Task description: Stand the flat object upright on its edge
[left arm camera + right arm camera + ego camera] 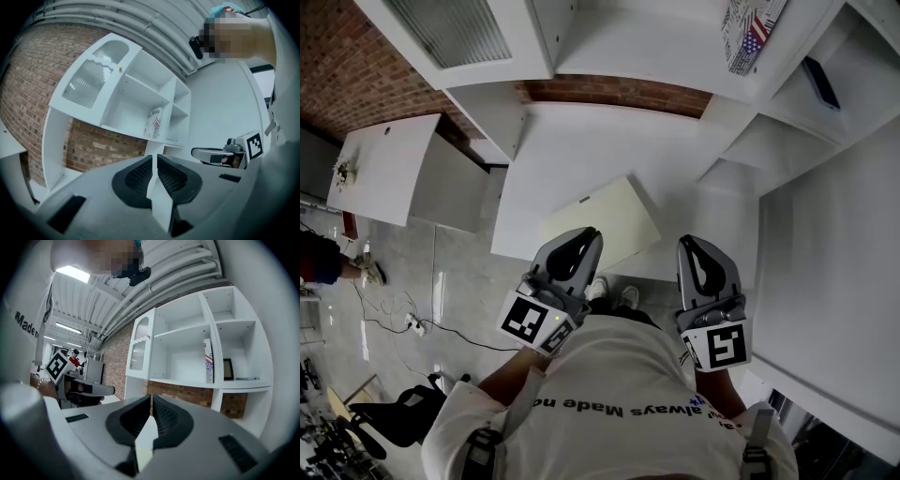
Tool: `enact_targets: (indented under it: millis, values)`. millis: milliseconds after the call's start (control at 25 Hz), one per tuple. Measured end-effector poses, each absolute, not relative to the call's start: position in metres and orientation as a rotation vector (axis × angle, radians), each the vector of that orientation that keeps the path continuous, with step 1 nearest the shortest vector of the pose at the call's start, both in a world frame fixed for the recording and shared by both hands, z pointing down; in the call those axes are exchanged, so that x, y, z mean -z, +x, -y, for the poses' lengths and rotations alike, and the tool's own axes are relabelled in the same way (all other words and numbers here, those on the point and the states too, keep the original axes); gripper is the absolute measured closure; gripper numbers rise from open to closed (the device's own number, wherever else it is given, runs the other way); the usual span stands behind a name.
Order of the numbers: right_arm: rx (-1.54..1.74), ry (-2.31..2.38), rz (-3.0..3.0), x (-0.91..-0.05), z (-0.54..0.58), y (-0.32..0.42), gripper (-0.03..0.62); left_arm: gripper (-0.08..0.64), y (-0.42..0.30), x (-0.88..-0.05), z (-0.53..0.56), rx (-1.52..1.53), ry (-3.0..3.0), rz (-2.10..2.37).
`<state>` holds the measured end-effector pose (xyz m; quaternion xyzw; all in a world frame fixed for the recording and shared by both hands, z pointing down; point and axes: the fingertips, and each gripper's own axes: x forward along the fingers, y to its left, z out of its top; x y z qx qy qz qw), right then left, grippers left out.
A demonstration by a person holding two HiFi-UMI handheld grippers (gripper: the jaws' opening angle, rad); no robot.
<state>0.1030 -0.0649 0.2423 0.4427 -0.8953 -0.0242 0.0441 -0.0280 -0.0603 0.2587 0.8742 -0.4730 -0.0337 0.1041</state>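
White shelving (206, 343) against brick wall (28, 79)

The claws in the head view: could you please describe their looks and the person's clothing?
Both the left claw and right claw are grey shells with black pads; each carries a black-and-white marker cube. The person wears a white printed T-shirt.

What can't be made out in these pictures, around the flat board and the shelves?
- Board: seen in the head view only; the left gripper covers its near edge, and both gripper views miss it.
- Book on the shelf: print too small in every view.
- Dark item in the next compartment: too small to identify.
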Motion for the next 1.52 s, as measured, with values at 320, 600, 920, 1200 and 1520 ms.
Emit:
enact_targets:
  millis: [320,600,920,1200,1520]
  values:
    - [0.143,1.371,2.737,-0.235,0.079,0.08,0.572,0.522,-0.047,-0.263,0.074,0.085,2.584,1.356]
    - [0.19,1.314,2.713,-0.255,0.084,0.065,0.569,0.5,-0.061,-0.305,0.081,0.062,2.469,1.321]
    - [0.148,1.147,2.624,-0.316,0.08,0.047,0.492,0.428,-0.08,-0.379,0.067,0.007,2.268,1.292]
    - [0.106,0.973,2.51,-0.392,0.071,0.034,0.446,0.39,-0.099,-0.457,0.048,0.0,2.083,1.258]
    - [0.16,0.764,2.476,-0.462,0.056,0.0,0.348,0.334,-0.12,-0.529,0.02,-0.043,1.914,1.236]
